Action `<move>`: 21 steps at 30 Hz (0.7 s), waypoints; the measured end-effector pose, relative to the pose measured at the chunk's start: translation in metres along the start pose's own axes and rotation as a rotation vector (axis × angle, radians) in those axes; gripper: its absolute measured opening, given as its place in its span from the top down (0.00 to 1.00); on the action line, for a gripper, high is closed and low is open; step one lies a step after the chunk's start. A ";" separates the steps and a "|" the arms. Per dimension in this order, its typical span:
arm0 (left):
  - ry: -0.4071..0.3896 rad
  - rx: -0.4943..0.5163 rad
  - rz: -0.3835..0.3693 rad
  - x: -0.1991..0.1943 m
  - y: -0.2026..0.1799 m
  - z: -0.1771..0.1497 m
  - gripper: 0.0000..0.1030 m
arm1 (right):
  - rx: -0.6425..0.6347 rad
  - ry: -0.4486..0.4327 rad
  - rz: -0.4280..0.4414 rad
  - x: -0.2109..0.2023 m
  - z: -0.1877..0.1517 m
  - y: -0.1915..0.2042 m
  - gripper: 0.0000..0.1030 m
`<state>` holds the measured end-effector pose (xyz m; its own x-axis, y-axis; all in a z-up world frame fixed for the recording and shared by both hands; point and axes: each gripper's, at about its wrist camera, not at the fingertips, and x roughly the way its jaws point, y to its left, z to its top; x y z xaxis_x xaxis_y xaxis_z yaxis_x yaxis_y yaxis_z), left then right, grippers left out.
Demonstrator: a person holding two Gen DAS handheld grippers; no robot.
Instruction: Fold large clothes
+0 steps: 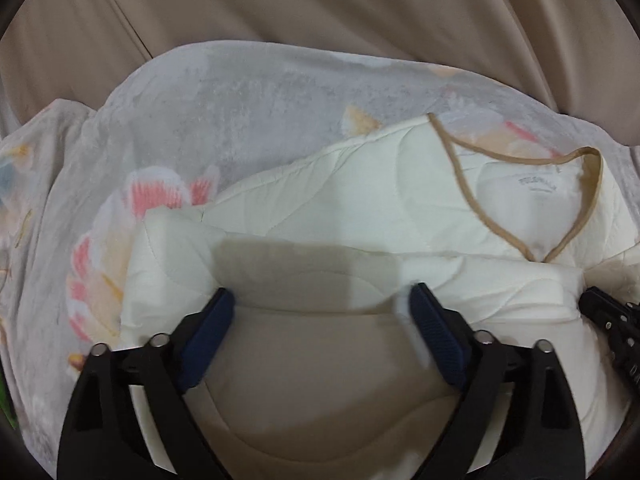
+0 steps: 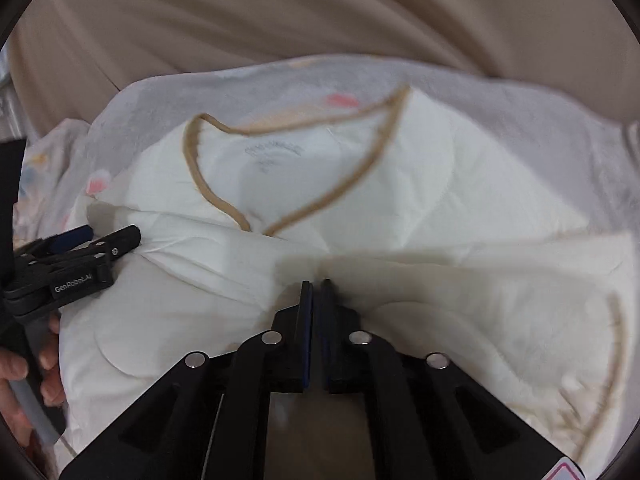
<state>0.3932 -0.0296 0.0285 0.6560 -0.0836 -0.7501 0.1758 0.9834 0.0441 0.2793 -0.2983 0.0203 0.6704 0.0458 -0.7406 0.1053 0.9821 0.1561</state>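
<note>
left gripper (image 1: 320,304) jaws wide, empty | right gripper (image 2: 316,292) closed, empty | cream garment (image 1: 360,216) folded edge just ahead, long axis crosswise on floral sheet (image 1: 200,112)

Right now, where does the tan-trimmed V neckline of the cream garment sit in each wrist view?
Left wrist view: neckline upper right, its V tip pointing down.
Right wrist view: neckline upper centre-left, blurred.
Shared landmark: the printed label inside the neck.
</note>
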 end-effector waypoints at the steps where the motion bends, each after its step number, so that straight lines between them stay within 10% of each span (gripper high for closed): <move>1: -0.004 0.005 -0.007 0.002 0.002 -0.002 0.11 | 0.024 -0.003 0.040 0.000 -0.002 -0.008 1.00; 18: -0.012 -0.045 -0.023 -0.062 0.066 -0.045 0.12 | 0.117 -0.041 -0.150 -0.078 -0.043 -0.084 0.93; 21: -0.061 -0.093 -0.048 -0.081 0.082 -0.035 0.12 | 0.101 -0.096 -0.075 -0.097 -0.027 -0.065 0.87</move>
<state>0.3285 0.0632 0.0698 0.6926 -0.1378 -0.7081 0.1407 0.9885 -0.0547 0.1880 -0.3613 0.0644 0.7242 -0.0492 -0.6878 0.2278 0.9585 0.1712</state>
